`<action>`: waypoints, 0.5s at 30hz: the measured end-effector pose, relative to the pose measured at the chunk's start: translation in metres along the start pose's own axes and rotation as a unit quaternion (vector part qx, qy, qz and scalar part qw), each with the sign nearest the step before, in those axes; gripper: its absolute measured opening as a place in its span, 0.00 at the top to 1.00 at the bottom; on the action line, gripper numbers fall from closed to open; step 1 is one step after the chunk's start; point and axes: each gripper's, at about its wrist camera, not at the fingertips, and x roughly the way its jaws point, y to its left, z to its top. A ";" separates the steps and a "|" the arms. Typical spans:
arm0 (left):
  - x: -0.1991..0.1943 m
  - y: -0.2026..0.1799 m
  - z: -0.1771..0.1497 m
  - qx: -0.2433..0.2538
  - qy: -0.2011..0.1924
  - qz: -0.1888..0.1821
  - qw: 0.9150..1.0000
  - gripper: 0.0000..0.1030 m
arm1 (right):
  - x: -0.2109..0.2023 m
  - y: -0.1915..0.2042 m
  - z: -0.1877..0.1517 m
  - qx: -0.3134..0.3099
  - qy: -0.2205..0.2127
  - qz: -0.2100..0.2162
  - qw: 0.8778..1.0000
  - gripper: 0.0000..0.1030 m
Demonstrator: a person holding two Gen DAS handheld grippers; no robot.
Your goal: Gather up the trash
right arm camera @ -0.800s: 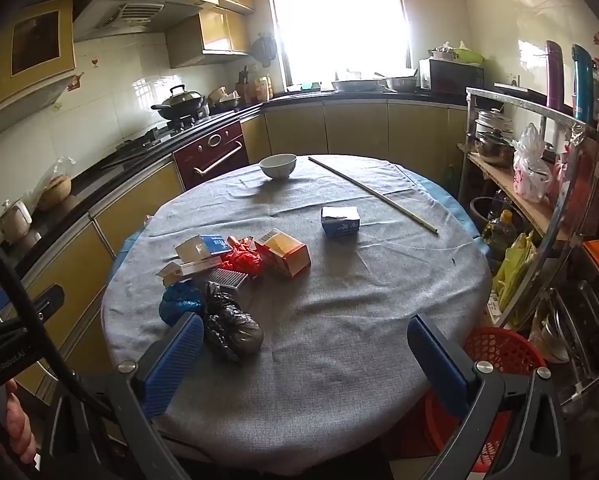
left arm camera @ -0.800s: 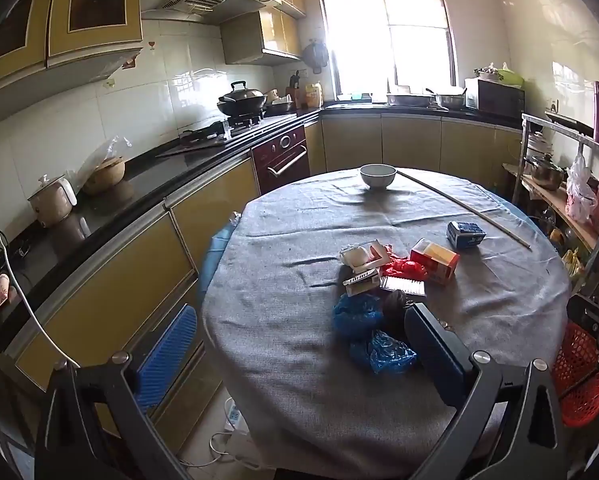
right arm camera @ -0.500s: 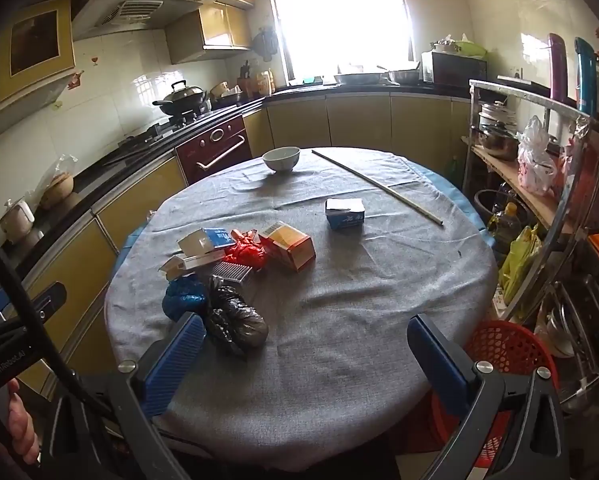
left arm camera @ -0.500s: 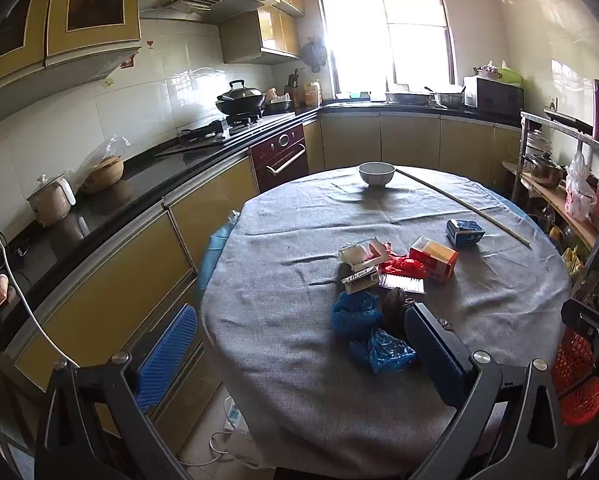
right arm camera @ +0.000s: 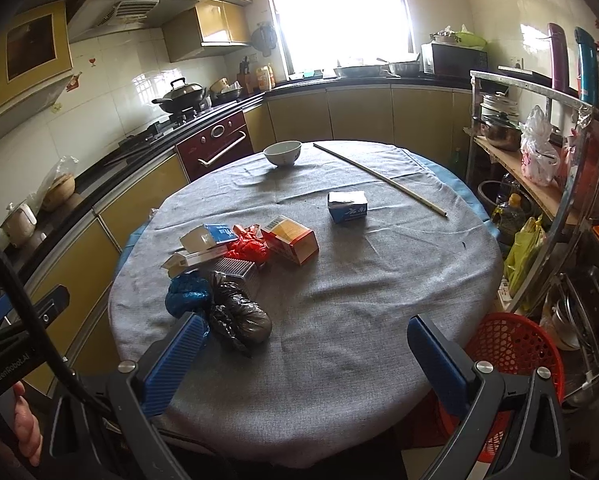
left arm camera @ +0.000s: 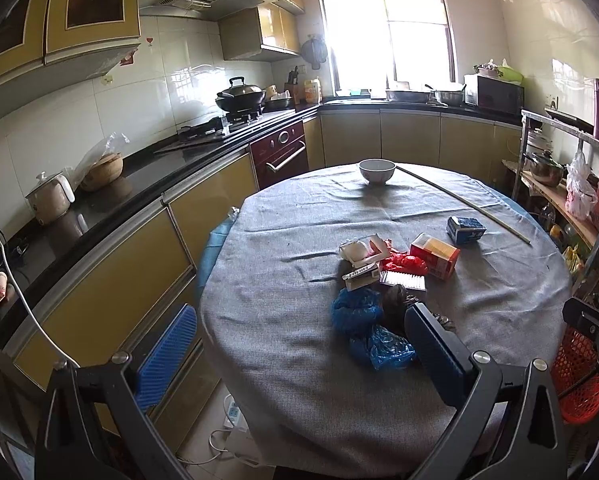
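Both gripper jaws gape wide, right gripper (right arm camera: pixel 303 364) just short of black bag (right arm camera: pixel 241 314).

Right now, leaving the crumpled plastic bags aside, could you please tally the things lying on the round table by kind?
Cardboard boxes: 4
Ribbed grey piece: 1
Bowl: 1
Long stick: 1
Total: 7

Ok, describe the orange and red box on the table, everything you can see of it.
The box is a small cardboard carton, orange on its sides with red ends and a white barcode label on one top corner. It looks closed and lies flat on the grey tablecloth, set at an angle. Crumpled red plastic lies against its left side. Neither tool touches it.
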 end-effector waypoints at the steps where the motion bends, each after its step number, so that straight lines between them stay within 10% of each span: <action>1: 0.000 0.000 0.000 0.000 0.001 0.000 1.000 0.00 | 0.000 0.000 0.000 -0.003 -0.010 0.001 1.000 0.00; 15: 0.013 0.003 -0.004 -0.002 0.017 0.003 1.000 0.00 | 0.003 0.006 0.012 -0.024 -0.036 -0.005 0.999 0.00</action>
